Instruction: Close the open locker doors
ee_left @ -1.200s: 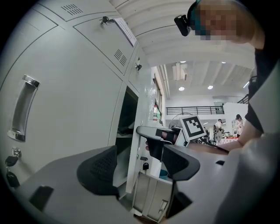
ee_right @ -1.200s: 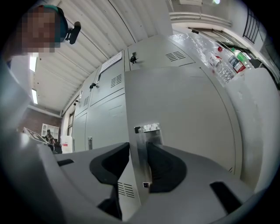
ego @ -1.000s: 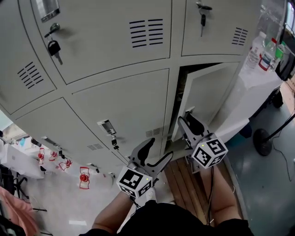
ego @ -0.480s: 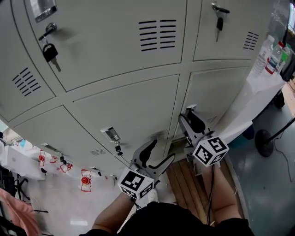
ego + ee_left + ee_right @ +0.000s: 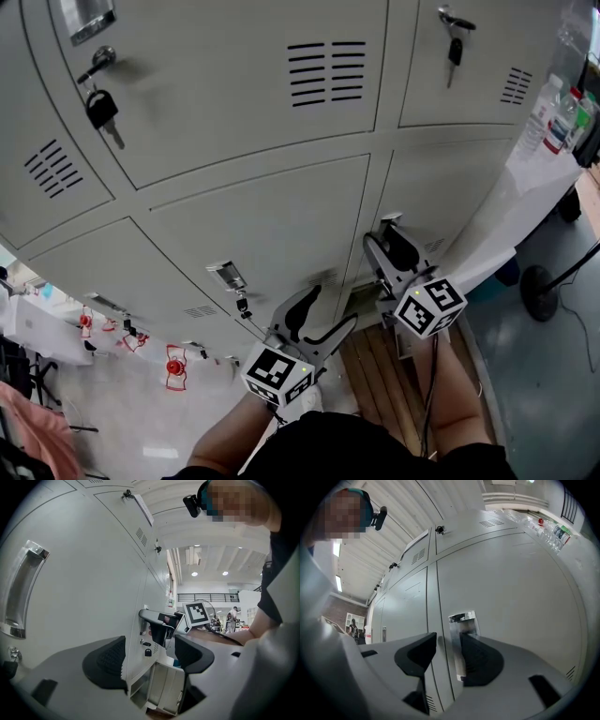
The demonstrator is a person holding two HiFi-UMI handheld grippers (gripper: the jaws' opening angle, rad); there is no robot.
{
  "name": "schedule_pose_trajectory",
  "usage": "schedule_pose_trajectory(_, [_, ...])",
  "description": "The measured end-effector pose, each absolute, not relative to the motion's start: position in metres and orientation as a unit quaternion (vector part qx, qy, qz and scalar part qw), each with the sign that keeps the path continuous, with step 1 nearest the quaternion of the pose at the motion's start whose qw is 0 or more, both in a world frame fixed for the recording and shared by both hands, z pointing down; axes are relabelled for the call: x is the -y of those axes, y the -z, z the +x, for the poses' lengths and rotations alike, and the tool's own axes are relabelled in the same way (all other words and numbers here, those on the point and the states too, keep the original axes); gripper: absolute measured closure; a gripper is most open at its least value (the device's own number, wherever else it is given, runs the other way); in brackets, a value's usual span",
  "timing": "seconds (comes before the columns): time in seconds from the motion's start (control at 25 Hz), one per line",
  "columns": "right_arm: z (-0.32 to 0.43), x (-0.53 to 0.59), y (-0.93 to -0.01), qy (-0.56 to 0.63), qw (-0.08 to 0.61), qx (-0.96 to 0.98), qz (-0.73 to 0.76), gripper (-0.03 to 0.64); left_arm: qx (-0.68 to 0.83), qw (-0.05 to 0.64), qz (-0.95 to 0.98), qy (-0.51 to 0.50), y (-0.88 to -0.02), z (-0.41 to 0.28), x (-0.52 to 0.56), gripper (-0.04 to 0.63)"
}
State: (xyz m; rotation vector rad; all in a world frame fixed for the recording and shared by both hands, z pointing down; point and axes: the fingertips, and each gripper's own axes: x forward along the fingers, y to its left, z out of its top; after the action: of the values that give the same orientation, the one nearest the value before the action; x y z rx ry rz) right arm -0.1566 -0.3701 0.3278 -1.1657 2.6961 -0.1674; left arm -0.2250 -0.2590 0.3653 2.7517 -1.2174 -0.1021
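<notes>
While the right gripper (image 5: 386, 236) noses up to the locker bank, its jaws are easing apart: released, nothing clamped. The chrome handle (image 5: 391, 218) of the locker door (image 5: 450, 183) stands at the jaw tips. In the right gripper view it sits just beside the right-hand jaw, with the door seam nearer the left-hand one. The door lies flush in its frame, straight ahead of this gripper.

Left gripper (image 5: 328, 307): below and to the left of the right one, held off the locker face, jaws spread wide and empty. In the left gripper view the right gripper shows through its gap. Beneath that, low down, an open lower door (image 5: 164, 691) hangs out from the bank.

Black key (image 5: 100, 105) dangles from a lock well above and left of the left gripper. Second key (image 5: 456, 45) hangs above the right gripper. Bottles (image 5: 561, 117) stand far off to the right gripper's right. Wooden planks (image 5: 375, 366) run under both grippers
</notes>
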Motion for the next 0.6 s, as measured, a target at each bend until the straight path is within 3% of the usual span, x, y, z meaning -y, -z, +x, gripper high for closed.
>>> schedule_pose_trajectory(0.36, [-0.156,0.369,-0.328,0.054,0.095,-0.913,-0.392,0.443,0.404,0.062,0.912,0.031,-0.363,-0.221,0.257,0.252])
schedule_pose_trajectory(0.6, [-0.146,0.357,-0.325,0.054,0.092,-0.918,-0.381,0.366,0.396,0.058,0.916,0.033,-0.357,-0.210,0.253,0.252])
